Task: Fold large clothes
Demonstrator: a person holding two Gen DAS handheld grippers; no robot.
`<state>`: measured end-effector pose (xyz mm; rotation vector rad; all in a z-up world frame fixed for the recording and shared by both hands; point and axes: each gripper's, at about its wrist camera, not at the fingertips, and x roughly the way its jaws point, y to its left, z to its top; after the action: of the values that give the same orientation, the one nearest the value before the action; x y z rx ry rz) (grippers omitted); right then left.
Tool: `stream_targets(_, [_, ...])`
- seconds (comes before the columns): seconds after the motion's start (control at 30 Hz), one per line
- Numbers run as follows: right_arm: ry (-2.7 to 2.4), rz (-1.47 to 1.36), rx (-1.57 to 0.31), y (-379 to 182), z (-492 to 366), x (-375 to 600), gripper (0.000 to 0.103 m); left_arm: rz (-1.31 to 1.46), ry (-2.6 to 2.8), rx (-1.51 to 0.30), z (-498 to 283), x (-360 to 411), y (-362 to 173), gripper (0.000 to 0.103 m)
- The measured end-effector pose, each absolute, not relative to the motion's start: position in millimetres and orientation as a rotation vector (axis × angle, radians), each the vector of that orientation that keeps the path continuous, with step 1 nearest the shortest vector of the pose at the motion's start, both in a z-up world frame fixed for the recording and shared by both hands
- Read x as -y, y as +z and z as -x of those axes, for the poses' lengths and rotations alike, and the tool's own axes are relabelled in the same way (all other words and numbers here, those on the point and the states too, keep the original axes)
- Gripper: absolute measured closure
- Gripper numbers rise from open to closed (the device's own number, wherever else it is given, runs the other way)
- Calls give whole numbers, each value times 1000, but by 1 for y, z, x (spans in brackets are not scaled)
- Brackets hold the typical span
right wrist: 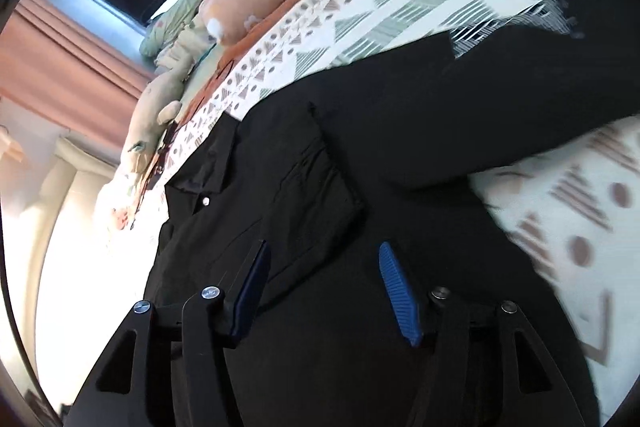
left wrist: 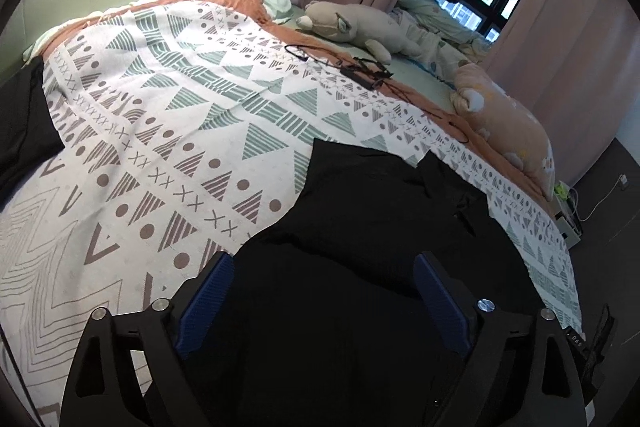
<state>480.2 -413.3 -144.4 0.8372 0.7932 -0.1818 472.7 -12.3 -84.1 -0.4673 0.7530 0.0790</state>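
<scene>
The black shirt (right wrist: 360,155) lies spread on the bed (left wrist: 160,155), collar and pocket showing (no fold yet visible). Left gripper (left wrist: 320,291) and right gripper (right wrist: 324,291) hover over it, fingers wide apart, empty.

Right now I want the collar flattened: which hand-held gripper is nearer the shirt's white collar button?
Right. The right hand-held gripper hangs open above the black shirt, just below the button. The left hand-held gripper is over the hem; no button shows there.

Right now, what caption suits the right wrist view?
Open hand-held gripper poised over a black shirt on a patterned bedspread.
</scene>
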Motion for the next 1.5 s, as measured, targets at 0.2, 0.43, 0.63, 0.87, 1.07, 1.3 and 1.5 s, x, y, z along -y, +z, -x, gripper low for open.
stream_targets(0.2, [-221, -813, -721, -124, -422, 418, 16, 438, -2, -692, -444, 40, -69, 0])
stream_targets(0.43, [-217, -706, -747, -112, -369, 441, 9, 316, -97, -688, -425, 87, -64, 1])
stream_targets(0.63, [-261, -681, -710, -99, -334, 488, 9, 307, -152, -696, -424, 113, -67, 1])
stream_targets(0.87, [-369, -728, -666, -91, -297, 550, 9, 284, -192, -708, -429, 134, -73, 1])
stream_targets(1.07, [-382, -805, -605, -86, -284, 587, 18, 295, -226, -735, -437, 149, -81, 1])
stream_targets(1.3, [-414, -866, -577, -103, -299, 625, 29, 278, -241, -763, -451, 160, -91, 1])
stream_targets(1.5, [-445, -988, -584, -136, -311, 653, 38, 324, -225, -797, -463, 155, -101, 1])
